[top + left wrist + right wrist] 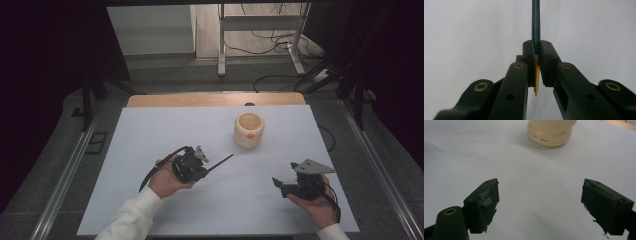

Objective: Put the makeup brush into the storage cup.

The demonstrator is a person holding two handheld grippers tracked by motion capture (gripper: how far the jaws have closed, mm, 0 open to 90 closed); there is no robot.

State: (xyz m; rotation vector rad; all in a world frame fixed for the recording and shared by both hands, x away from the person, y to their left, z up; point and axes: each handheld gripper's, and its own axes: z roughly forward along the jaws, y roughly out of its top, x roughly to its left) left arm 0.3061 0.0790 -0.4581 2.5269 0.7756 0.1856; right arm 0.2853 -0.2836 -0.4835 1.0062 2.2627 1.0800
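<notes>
Left gripper: clenched on a dark pencil, frame centre
Right gripper: released, lower frame
Cream cup: upper centre

Bare white sheet around; 1 obstacle, the cream pot.

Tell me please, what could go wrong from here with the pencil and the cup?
1. The left gripper clamps the pencil close to its sharpened end, so most of its length sticks out unsupported; it may pivot or slip between the jaws.
2. The cream cup stands free on the white table cover; a badly aimed pencil could push or tip it.
3. The right gripper is open and apart from the cup, so nothing steadies it.
</notes>
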